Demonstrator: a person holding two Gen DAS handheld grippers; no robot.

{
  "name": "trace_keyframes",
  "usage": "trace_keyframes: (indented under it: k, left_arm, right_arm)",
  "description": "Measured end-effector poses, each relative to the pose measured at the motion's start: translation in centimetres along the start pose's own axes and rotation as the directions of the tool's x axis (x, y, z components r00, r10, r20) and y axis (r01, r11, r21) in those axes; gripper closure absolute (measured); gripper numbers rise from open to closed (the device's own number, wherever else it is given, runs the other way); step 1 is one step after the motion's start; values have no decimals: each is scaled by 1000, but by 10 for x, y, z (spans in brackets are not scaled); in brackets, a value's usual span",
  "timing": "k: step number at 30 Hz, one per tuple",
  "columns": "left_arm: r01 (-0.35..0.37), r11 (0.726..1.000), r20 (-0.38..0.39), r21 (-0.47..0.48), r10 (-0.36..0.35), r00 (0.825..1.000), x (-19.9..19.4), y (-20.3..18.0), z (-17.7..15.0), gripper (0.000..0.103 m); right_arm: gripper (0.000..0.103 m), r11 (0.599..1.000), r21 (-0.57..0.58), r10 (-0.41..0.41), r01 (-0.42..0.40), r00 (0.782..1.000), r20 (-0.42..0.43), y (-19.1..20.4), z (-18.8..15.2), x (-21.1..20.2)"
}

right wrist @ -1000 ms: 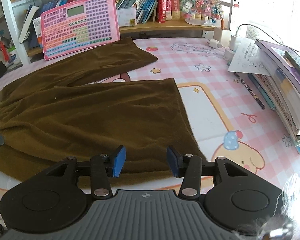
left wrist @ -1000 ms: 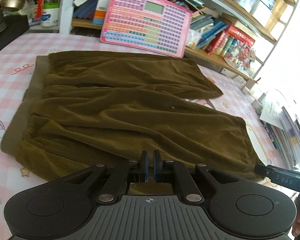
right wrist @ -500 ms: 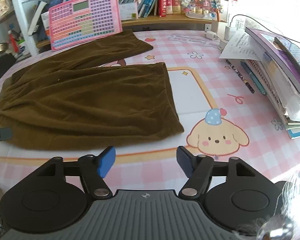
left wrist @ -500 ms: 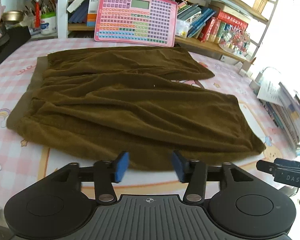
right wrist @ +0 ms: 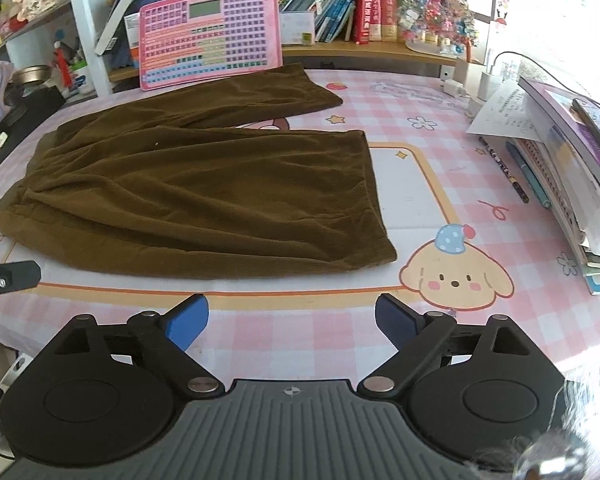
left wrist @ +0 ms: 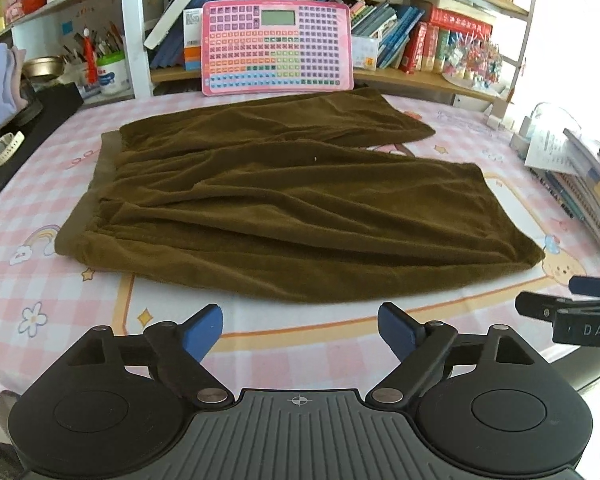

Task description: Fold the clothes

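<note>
Trousers, brown, lie flat on the pink checked tablecloth, waistband left, legs splayed right. Risk: soft pile may bunch or drag if only one layer is pinched, skewing the fold. Left gripper has just been opening, jaws wide, nothing between; cloth edge lies just ahead. Right gripper likewise opened, empty, near hem corner.

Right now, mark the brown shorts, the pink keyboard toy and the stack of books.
brown shorts [left wrist: 300, 216], left wrist view, middle of the near leg's cloth.
pink keyboard toy [left wrist: 278, 50], left wrist view, centre of its key panel.
stack of books [right wrist: 568, 160], right wrist view, cover of an upper book.
</note>
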State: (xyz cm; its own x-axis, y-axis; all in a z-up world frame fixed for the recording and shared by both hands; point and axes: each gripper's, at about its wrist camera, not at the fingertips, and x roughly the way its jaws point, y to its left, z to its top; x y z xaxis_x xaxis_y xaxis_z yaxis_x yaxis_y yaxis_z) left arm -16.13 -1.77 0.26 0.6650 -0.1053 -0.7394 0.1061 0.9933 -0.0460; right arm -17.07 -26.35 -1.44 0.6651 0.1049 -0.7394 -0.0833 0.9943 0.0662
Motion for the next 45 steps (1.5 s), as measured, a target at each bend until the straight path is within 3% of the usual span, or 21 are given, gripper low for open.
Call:
trace_keyframes:
  k: [8,15,34,45]
  left_arm:
    - [-34,999,-7,1,34,999,2,4,1,11]
    - [-14,999,-8,34,15,1000,8,17,5,9]
    - [95,993,7,69,-96,995,28,126,34,7]
    - [172,985,21,23,-172,985,42,172,46,7]
  right_arm:
    - [5,1000,3,-5,5,1000,1,5,0,2]
    - [2,999,17,-27,27,1000,-10,24,4,9]
    - [2,993,37,-114,114,994,1,128,28,34]
    - [2,982,22,-186,186,982,14,163,45,36]
